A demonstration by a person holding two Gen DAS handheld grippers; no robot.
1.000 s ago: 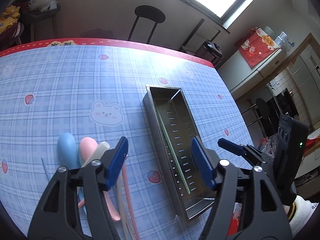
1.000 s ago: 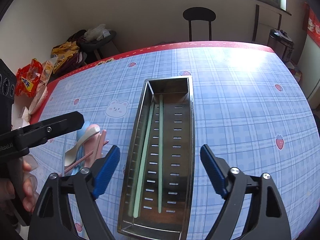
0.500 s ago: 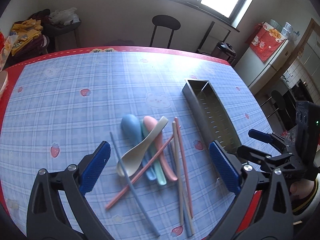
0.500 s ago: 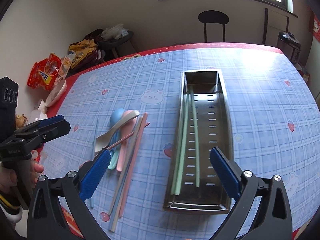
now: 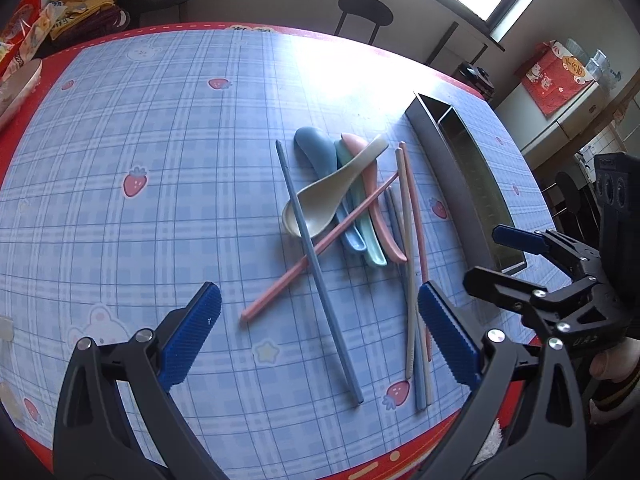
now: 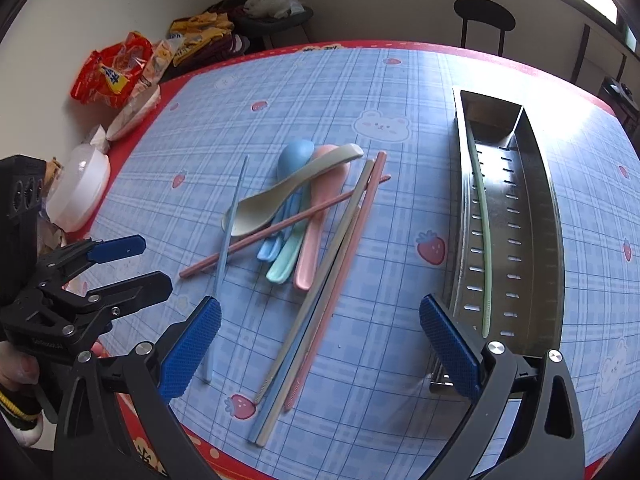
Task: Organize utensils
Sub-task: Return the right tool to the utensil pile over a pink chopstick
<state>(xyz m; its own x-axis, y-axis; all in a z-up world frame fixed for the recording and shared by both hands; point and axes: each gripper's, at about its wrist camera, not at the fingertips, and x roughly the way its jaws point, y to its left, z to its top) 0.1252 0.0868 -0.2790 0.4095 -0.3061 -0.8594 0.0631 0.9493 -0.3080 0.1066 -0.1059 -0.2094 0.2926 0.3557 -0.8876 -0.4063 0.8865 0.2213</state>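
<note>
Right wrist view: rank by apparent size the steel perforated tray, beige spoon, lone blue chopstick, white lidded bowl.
1. Steel perforated tray, clearly largest.
2. Lone blue chopstick, longest of the rest but thin.
3. Beige spoon and white lidded bowl look alike in extent; fisheye edge distortion makes ranking them unsure.

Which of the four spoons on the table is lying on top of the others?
The beige spoon. It lies diagonally across the blue, green and pink spoons, which lie parallel beneath it.
</note>
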